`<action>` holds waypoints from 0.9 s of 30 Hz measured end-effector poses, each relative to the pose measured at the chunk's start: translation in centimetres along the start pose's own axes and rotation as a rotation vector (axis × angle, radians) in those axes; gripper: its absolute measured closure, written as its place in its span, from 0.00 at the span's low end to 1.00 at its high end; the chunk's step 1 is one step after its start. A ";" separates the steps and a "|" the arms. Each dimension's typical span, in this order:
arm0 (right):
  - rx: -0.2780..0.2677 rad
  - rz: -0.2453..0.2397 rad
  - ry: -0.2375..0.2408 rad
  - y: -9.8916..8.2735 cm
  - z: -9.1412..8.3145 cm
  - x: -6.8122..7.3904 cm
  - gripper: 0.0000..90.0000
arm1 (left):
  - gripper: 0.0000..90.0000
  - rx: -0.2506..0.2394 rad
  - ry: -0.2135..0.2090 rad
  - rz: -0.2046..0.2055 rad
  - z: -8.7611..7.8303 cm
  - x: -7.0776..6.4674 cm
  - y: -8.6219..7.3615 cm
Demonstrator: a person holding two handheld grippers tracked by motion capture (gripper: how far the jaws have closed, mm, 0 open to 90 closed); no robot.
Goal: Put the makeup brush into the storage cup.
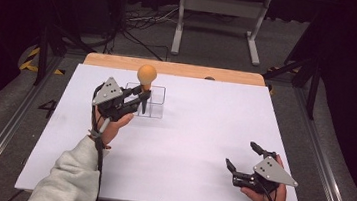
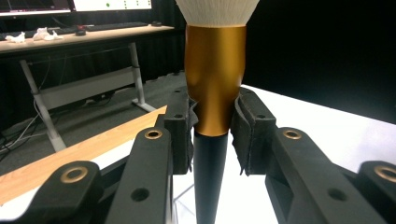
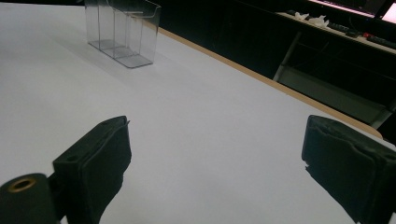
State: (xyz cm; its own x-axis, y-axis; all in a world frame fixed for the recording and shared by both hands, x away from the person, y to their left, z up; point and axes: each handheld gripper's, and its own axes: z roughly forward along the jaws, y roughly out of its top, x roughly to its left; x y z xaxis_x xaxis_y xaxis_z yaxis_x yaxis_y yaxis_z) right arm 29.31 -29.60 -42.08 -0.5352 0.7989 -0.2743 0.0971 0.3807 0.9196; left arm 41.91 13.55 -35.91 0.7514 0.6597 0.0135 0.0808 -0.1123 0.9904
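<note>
A makeup brush [image 1: 145, 79] with an orange-tan head, gold ferrule [image 2: 215, 79] and black handle stands upright in my left gripper [image 1: 142, 99], which is shut on it. Both pads [image 2: 250, 135] press the lower end of the ferrule; pale bristles top the left gripper view. The brush hangs over the left end of a clear plastic organiser [image 1: 150, 101], [image 3: 122, 31] on the white table [image 1: 186, 146]. My right gripper [image 1: 242, 155] rests low near the table's front right corner, open, with nothing between its pads [image 3: 100, 163].
A bare wooden strip [image 1: 179, 69] runs along the table's far edge. Beyond it stands a white desk frame [image 1: 220, 22] on a grey floor with cables. A desk with monitors and a keyboard [image 2: 70, 32] lies farther back.
</note>
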 end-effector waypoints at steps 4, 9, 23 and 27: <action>0.000 -0.005 -0.004 0.1 -0.1 0.1 0.10 | 0.78 0.002 0.005 0.007 0.8 0.0 0.6; 0.002 -0.012 0.001 0.1 0.1 0.1 0.10 | 0.78 -0.009 0.009 -0.013 1.8 0.5 1.0; 0.005 -0.023 0.007 0.0 0.0 0.2 0.10 | 0.78 -0.006 0.044 -0.033 4.7 1.6 1.4; 0.004 -0.022 0.007 0.0 0.0 0.1 0.10 | 0.78 -0.011 0.052 -0.040 5.4 2.0 1.4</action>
State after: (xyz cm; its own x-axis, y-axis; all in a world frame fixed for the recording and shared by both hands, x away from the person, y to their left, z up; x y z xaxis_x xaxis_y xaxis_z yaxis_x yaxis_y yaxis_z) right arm 29.26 -29.54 -42.13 -0.5430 0.7873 -0.2921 0.0884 0.3996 0.9124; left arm 47.03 10.67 -35.20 0.7125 0.7014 -0.0193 0.1027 -0.0771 0.9917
